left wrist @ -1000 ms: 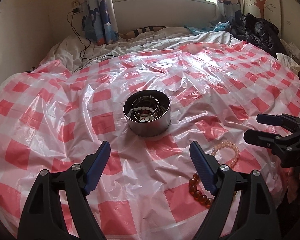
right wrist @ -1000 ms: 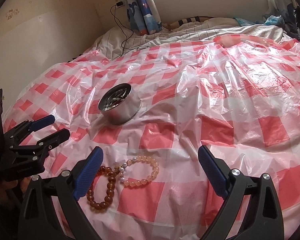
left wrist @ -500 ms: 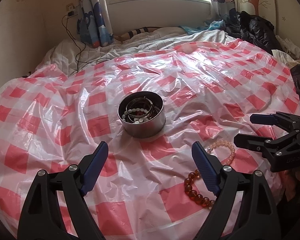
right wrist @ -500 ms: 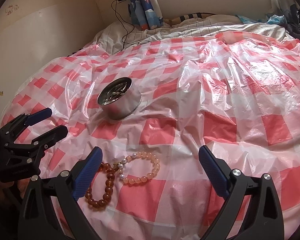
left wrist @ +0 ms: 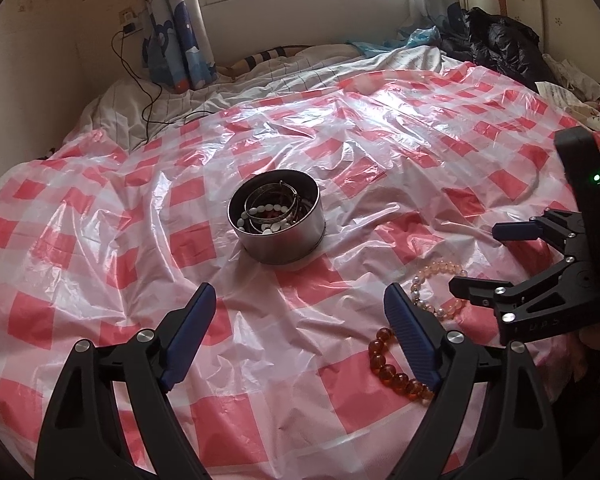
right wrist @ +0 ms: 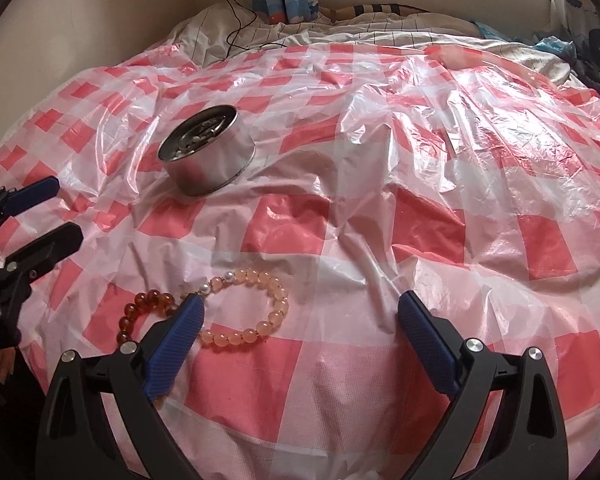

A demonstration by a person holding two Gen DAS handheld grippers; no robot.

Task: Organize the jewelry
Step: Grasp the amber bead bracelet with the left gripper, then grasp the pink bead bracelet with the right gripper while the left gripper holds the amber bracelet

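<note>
A round metal tin point(left wrist: 277, 220) holding bangles and a white bead bracelet sits mid-sheet; it also shows in the right wrist view point(right wrist: 207, 156). A pale pink bead bracelet point(right wrist: 256, 308) and an amber bead bracelet point(right wrist: 140, 308) lie side by side on the checked sheet, near the right gripper's left finger. In the left wrist view the pink bracelet point(left wrist: 436, 280) and amber bracelet point(left wrist: 388, 368) lie by the left gripper's right finger. My left gripper point(left wrist: 296, 320) is open and empty. My right gripper point(right wrist: 300, 320) is open and empty, low over the pink bracelet.
The red-and-white plastic sheet point(left wrist: 100, 240) covers a bed. Rumpled bedding and a black cable point(left wrist: 148, 92) lie at the far left, dark clothes point(left wrist: 496, 44) at the far right. The right gripper point(left wrist: 540, 264) shows at the left view's right edge.
My right gripper has moved down and forward, closer to the pink bracelet. My left gripper has drawn back slightly; the tin sits farther in its view. Both stay open.
</note>
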